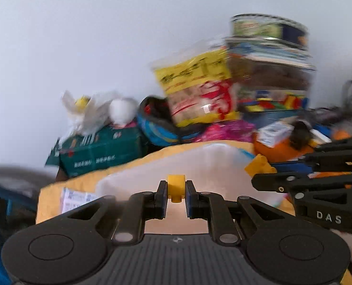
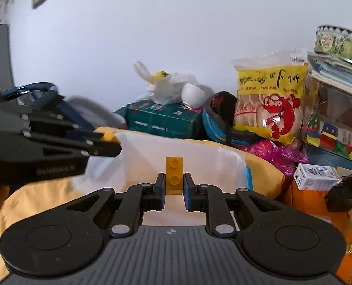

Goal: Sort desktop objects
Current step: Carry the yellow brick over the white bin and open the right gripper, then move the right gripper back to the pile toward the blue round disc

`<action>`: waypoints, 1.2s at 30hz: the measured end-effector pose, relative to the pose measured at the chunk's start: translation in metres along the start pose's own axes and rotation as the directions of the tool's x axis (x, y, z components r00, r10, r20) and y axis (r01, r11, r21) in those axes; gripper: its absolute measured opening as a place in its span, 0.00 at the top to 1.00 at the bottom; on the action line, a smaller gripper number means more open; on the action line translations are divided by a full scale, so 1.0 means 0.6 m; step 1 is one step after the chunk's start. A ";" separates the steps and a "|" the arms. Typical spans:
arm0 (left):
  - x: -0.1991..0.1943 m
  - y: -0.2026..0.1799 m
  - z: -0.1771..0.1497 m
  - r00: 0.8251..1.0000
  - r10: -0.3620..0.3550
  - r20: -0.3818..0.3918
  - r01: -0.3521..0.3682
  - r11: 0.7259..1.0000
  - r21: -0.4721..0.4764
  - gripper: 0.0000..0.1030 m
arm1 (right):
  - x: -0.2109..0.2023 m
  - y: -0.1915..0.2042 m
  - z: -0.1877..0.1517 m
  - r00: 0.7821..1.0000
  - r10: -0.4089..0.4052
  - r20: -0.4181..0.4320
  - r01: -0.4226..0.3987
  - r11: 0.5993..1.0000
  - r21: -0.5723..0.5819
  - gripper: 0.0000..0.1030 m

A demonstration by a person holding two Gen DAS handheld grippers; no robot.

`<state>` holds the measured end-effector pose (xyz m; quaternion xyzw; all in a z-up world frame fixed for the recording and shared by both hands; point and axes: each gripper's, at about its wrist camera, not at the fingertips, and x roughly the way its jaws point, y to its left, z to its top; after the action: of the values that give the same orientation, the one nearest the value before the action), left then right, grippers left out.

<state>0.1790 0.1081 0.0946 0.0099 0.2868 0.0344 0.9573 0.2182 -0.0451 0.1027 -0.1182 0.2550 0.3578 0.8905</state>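
the left tongs (image 1: 176, 196) are closed tight on a small yellow brick (image 1: 176, 186), its end poking out past the pads. the right tongs (image 2: 174, 187) are likewise clamped on a second yellow brick (image 2: 174, 174), a two-stud piece held upright with both studs facing the camera. in the left view the right tongs come in at 3 o'clock; in the right view the left tongs sit at 9 o'clock, so the two are side by side and near each other.

both bricks hang over a clear plastic bin (image 2: 199, 152) that stands on a yellow cloth (image 2: 264, 168), dead ahead at 12 o'clock. the step in hand looks like carrying sorted bricks to their container, with the pick-up done and the drop not yet made. the next move probably calls for bringing each brick over the bin's open mouth, clear of the near rim, then parting the pads. the two tongs are close enough that they could knock each other.

writing: the right tongs' body reads "das" (image 1: 328, 216) in the left view. the snack bag (image 2: 270, 102) at 1 o'clock has black script on a yellow band and a red shrimp cartoon; i can't read the script. the green box (image 2: 161, 118) at 11 o'clock has white print too small to read. the tin (image 2: 337, 42) at 2 o'clock carries a picture label, unreadable.
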 end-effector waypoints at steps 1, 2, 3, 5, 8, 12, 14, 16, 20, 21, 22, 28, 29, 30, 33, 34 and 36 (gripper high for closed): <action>0.019 0.007 -0.002 1.000 -0.001 -0.024 0.001 1.000 -0.020 0.82 | 0.018 -0.002 0.003 1.000 -0.002 -0.009 0.002 1.000 0.012 0.83; 0.034 0.012 -0.006 0.998 0.002 -0.060 -0.004 0.999 -0.033 0.82 | 0.036 -0.004 0.002 1.000 -0.001 -0.024 0.002 1.000 0.031 0.82; 0.047 0.014 -0.011 0.996 0.004 -0.084 -0.008 0.999 -0.048 0.79 | 0.053 -0.004 -0.002 0.999 0.003 -0.047 -0.001 0.999 0.045 0.80; 0.054 0.014 -0.023 0.995 -0.011 -0.100 0.005 0.999 -0.053 0.68 | 0.069 -0.002 -0.014 0.997 0.025 -0.071 -0.021 0.999 0.049 0.63; 0.039 0.013 -0.031 0.996 -0.001 -0.091 -0.003 0.999 -0.036 0.64 | 0.065 0.006 -0.031 0.997 0.009 -0.072 -0.008 1.000 0.025 0.61; -0.018 0.020 -0.038 0.999 -0.012 -0.045 0.010 0.999 -0.041 0.60 | 0.019 0.018 -0.040 1.000 0.001 -0.018 -0.001 1.000 -0.006 0.62; -0.055 0.017 -0.053 1.000 -0.024 -0.013 0.023 0.999 -0.039 0.50 | -0.009 0.026 -0.051 1.000 0.008 -0.004 -0.008 1.000 -0.012 0.61; -0.091 0.007 -0.081 1.000 -0.031 -0.002 0.031 0.999 -0.039 0.40 | -0.033 0.033 -0.066 1.000 0.027 -0.003 -0.027 1.000 -0.007 0.61; -0.140 -0.027 -0.154 0.995 -0.086 -0.048 0.085 0.996 -0.031 0.39 | -0.075 0.052 -0.121 0.996 0.084 -0.028 -0.083 0.996 0.026 0.61; -0.146 -0.036 -0.170 0.993 -0.098 -0.068 0.097 0.995 -0.029 0.39 | -0.082 0.057 -0.138 0.995 0.093 -0.042 -0.091 0.995 0.038 0.60; -0.154 -0.047 -0.189 0.990 -0.113 -0.088 0.111 0.993 -0.026 0.39 | -0.089 0.063 -0.160 0.993 0.103 -0.062 -0.100 0.994 0.051 0.59; -0.181 -0.109 -0.291 0.973 -0.167 -0.162 0.178 0.982 0.058 0.39 | -0.109 0.088 -0.253 0.980 0.132 -0.148 -0.118 0.988 0.102 0.58; -0.181 -0.116 -0.302 0.968 -0.168 -0.186 0.183 0.981 0.065 0.39 | -0.114 0.091 -0.264 0.982 0.128 -0.141 -0.112 0.987 0.116 0.58; -0.182 -0.120 -0.308 0.965 -0.169 -0.202 0.187 0.980 0.072 0.39 | -0.119 0.093 -0.270 0.983 0.124 -0.135 -0.108 0.987 0.123 0.58; -0.191 -0.129 -0.312 0.969 -0.153 -0.195 0.178 0.977 0.114 0.39 | -0.129 0.094 -0.279 0.986 0.104 -0.128 -0.087 0.988 0.130 0.58; -0.193 -0.128 -0.311 0.970 -0.159 -0.186 0.182 0.977 0.115 0.39 | -0.127 0.092 -0.276 0.986 0.106 -0.133 -0.088 0.988 0.129 0.58; -0.195 -0.129 -0.311 0.966 -0.179 -0.188 0.201 0.974 0.104 0.39 | -0.127 0.089 -0.272 0.986 0.090 -0.139 -0.073 0.990 0.123 0.58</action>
<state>-0.0165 0.0222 0.0000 0.0378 0.3721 -0.0746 0.9244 0.0736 -0.1148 0.0045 -0.0807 0.3438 0.3687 0.8598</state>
